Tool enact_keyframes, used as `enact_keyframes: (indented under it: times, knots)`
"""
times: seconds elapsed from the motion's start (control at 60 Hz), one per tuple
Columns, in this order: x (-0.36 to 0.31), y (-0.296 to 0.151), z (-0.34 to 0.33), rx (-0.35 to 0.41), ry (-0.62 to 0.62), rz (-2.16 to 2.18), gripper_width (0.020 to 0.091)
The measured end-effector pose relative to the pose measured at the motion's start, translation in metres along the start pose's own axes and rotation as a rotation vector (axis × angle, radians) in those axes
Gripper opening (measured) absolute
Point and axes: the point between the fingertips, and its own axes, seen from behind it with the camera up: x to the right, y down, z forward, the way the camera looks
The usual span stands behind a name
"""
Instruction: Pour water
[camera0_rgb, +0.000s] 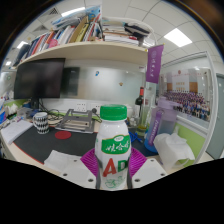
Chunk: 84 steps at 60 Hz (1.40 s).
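A white AD milk bottle (114, 148) with a green cap and green-and-red label stands upright between my gripper's (113, 168) fingers. Both magenta pads (91, 163) press against its sides, so the gripper is shut on it. The bottle appears lifted above the dark mat (45, 143) on the desk. A striped mug (41, 122) stands beyond on the left, past the mat. The bottle's base is hidden below the fingers.
A metal rack (74, 122) sits behind the mat. A monitor (40, 78) and a shelf of books (70, 38) stand at the back left. A white box (176, 150) and a purple-lidded container (163, 118) stand to the right, with a purple banner (154, 62) above.
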Motion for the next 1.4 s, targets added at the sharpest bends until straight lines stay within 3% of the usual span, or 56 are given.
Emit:
enact_keyframes:
  times: [0.117, 0.267, 0.5, 0.717, 0.867, 0.983, 1.15, 1.4]
  knots:
    - [0.002, -0.003, 0.001, -0.005, 0.016, -0.048, 0.0351]
    - [-0.010, -0.039, 0.009, -0.022, 0.052, -0.147, 0.0350]
    - [-0.073, -0.107, 0.060, -0.126, 0.022, -0.600, 0.0356]
    - [-0.162, -0.164, 0.112, -0.074, -0.005, -1.114, 0.0356]
    - [-0.218, -0.164, 0.146, -0.060, -0.028, -1.376, 0.0356]
    - [-0.243, -0.151, 0.166, -0.090, -0.026, -1.564, 0.0356]
    - [-0.255, -0.142, 0.184, -0.117, 0.044, -1.829, 0.0356]
    - [-0.268, -0.125, 0.190, -0.142, 0.033, -1.928, 0.0357]
